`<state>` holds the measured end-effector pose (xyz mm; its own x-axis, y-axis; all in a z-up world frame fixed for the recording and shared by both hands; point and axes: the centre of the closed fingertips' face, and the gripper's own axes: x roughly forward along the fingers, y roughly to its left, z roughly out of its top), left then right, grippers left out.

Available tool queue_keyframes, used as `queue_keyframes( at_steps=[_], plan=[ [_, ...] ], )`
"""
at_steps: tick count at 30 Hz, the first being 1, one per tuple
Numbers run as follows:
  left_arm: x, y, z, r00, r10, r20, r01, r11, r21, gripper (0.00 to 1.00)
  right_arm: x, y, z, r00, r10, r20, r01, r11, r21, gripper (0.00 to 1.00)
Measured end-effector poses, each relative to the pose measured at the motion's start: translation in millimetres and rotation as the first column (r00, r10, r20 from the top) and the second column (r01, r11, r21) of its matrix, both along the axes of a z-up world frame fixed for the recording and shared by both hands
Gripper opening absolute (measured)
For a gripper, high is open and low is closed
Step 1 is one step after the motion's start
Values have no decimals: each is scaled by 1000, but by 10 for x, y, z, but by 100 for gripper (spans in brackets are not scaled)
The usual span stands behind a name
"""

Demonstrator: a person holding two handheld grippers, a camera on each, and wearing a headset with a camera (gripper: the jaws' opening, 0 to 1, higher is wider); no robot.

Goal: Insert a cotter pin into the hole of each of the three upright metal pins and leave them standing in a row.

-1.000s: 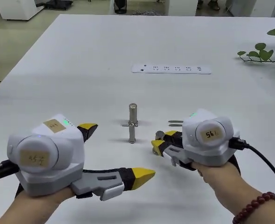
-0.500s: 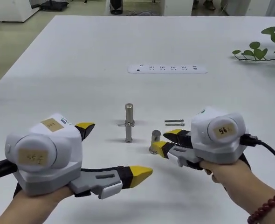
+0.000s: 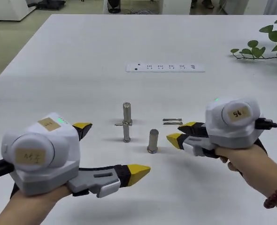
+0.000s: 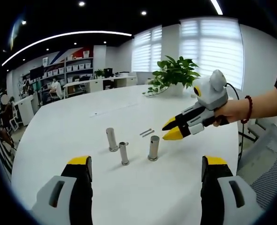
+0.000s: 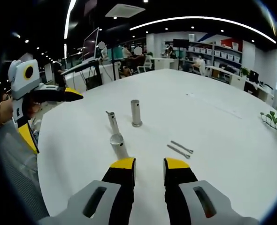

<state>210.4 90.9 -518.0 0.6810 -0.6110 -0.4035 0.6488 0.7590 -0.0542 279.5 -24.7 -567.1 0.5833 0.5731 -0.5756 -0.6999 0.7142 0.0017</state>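
Note:
Three upright metal pins stand close together on the white table: a rear pin (image 3: pixel 126 112), a middle pin (image 3: pixel 126 132) with a cotter pin (image 3: pixel 119 124) through it, and a front pin (image 3: pixel 153 140). Two loose cotter pins (image 3: pixel 172 122) lie to their right. My right gripper (image 3: pixel 181 132) is narrowly open, a little to the right of the front pin and not touching it. In the right gripper view that pin (image 5: pixel 118 142) stands just ahead of the yellow fingertips (image 5: pixel 124 163). My left gripper (image 3: pixel 111 147) is wide open at the near left, holding nothing.
A white power strip (image 3: pixel 165 68) lies farther back on the table (image 3: pixel 73 70). A potted plant's leaves (image 3: pixel 265 44) reach in at the far right corner. The right gripper's cable (image 3: pixel 275 126) trails off to the right.
My right gripper, shut on the front pin a second ago, has let it go and drawn back to the right. The pin now stands alone. The left gripper has barely moved.

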Motion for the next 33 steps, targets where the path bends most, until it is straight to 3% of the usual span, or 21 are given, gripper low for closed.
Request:
queue_keyframes(
  at_steps=[7, 18, 27, 30, 33],
  plan=[
    [2, -3, -36, 1000, -9, -10, 9, 1000, 4, 96, 115, -48, -33, 999, 35, -28, -37, 997, -62, 20],
    [28, 9, -34, 1000, -19, -5, 19, 1000, 0, 95, 294, -94, -94, 993, 92, -72, -103, 981, -165, 20],
    [68, 44, -33, 1000, -5, 6, 5, 1000, 5, 91, 403, -107, -170, 978, 181, -108, -203, 946, -254, 17],
    [80, 58, -32, 1000, 0, 9, 0, 1000, 9, 90, 417, -113, -218, 967, 218, -131, -247, 925, -288, 16],
    [83, 67, -42, 1000, 1, 6, -1, 1000, 10, 89, 431, -118, -258, 963, 220, -156, -258, 920, -294, 16]
  ],
)
